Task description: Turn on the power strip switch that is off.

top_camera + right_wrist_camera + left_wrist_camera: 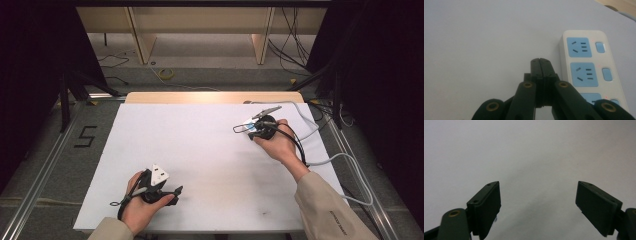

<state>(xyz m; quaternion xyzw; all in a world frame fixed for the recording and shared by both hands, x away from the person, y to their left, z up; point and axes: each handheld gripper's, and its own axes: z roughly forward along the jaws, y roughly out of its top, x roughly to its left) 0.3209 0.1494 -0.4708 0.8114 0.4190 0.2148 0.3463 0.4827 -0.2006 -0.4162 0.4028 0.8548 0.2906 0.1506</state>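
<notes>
The left gripper [170,192] is held low at the near-left part of the white desk [200,150], jaws spread wide with nothing between them, as seen in the left gripper view [537,205]. The right gripper [246,128] is held at the far-right part of the desk; in the right gripper view [540,65] its jaws are pressed together, empty. A white power strip [586,65] with blue sockets is seen lying flat just beside the jaws, not touched.
</notes>
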